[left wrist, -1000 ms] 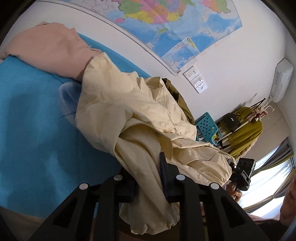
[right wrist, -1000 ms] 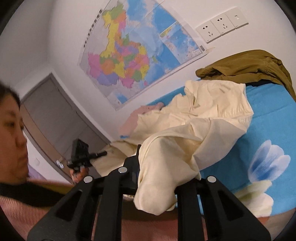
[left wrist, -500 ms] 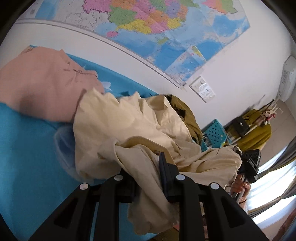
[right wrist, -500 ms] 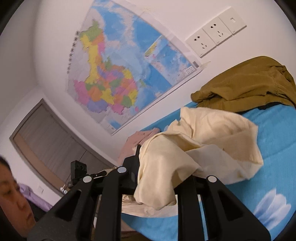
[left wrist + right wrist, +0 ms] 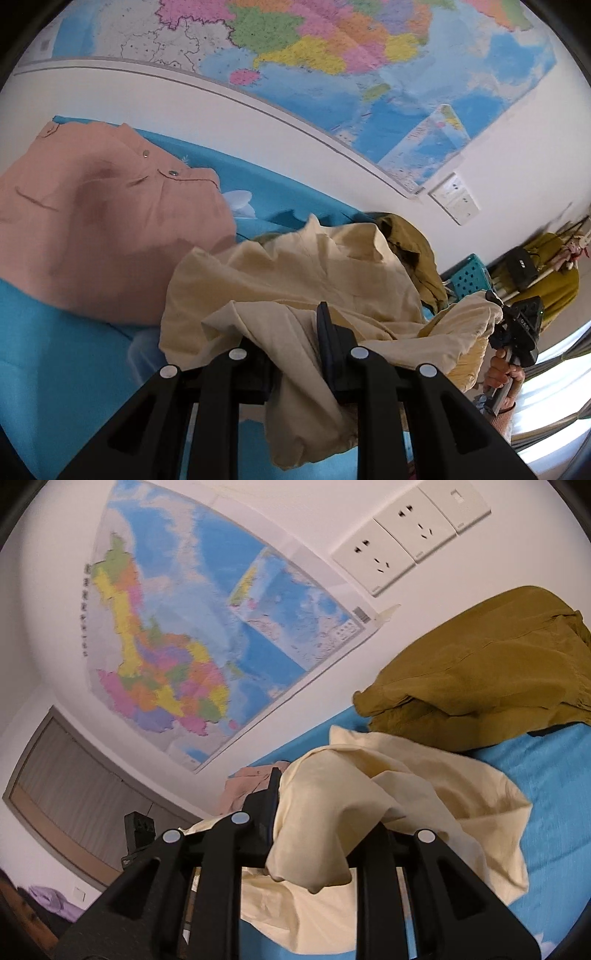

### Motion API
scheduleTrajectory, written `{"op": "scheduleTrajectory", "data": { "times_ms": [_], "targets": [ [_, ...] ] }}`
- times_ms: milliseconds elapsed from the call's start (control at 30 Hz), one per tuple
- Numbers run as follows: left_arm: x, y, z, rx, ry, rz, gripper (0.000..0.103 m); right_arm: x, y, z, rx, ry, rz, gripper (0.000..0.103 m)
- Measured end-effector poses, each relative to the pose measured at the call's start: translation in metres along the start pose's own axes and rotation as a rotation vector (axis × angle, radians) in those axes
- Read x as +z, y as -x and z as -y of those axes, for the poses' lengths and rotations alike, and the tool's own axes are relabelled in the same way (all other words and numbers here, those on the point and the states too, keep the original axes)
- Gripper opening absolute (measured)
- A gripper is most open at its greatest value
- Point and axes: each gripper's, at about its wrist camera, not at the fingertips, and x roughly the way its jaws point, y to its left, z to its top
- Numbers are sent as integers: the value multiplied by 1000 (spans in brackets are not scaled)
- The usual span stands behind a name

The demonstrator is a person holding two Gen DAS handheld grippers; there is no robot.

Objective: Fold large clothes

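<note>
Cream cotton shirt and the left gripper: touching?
Touching. The left wrist view shows the cream cotton shirt pinched between the left gripper fingers, its fabric bunched and hanging below them.

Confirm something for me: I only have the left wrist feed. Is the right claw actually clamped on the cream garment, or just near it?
Observer: Clamped. The right claw is shut on a bunched fold of the cream garment.
Operator: What's directly beyond it?
Observer: An olive garment heaped against the wall, overlapping the cream one's far edge.
Operator: Anything on the wall over there?
Observer: Three white wall sockets, just right of the map.
</note>
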Motion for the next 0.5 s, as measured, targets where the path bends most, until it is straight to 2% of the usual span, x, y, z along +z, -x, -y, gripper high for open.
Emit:
{"op": "scheduleTrajectory", "data": {
  "times_ms": [500],
  "targets": [
    [60,-68,-23,80,48,-103,19,42,-64,52,-119,-118,-68,21]
  ]
}}
